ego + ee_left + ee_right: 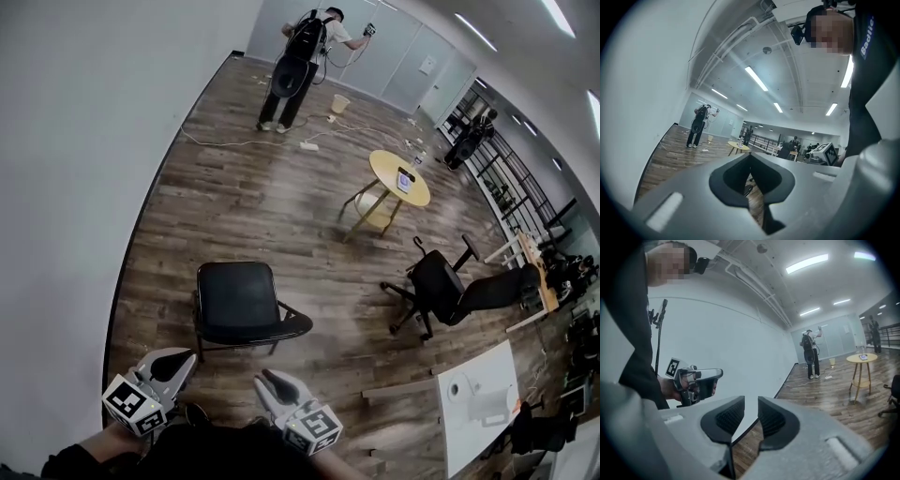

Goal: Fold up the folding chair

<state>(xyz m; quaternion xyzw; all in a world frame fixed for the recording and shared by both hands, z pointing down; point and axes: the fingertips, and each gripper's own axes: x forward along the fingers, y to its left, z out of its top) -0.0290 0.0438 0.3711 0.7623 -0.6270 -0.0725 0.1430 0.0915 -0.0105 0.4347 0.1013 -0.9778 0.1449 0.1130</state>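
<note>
2 grippers down low by the body: left gripper (178, 360) has its jaws pressed together on nothing, right gripper (269, 380) has them slightly apart, also empty. Just past them the black folding chair (239, 302) stands unfolded. Round table (398, 176) further back.

Left gripper (174, 364): jaws closed, empty. Right gripper (271, 382): jaws slightly apart, empty. Both are held side by side, near the body.

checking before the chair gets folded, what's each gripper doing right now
Left gripper: closed, holding nothing.
Right gripper: slightly open, nothing between its jaws.
</note>
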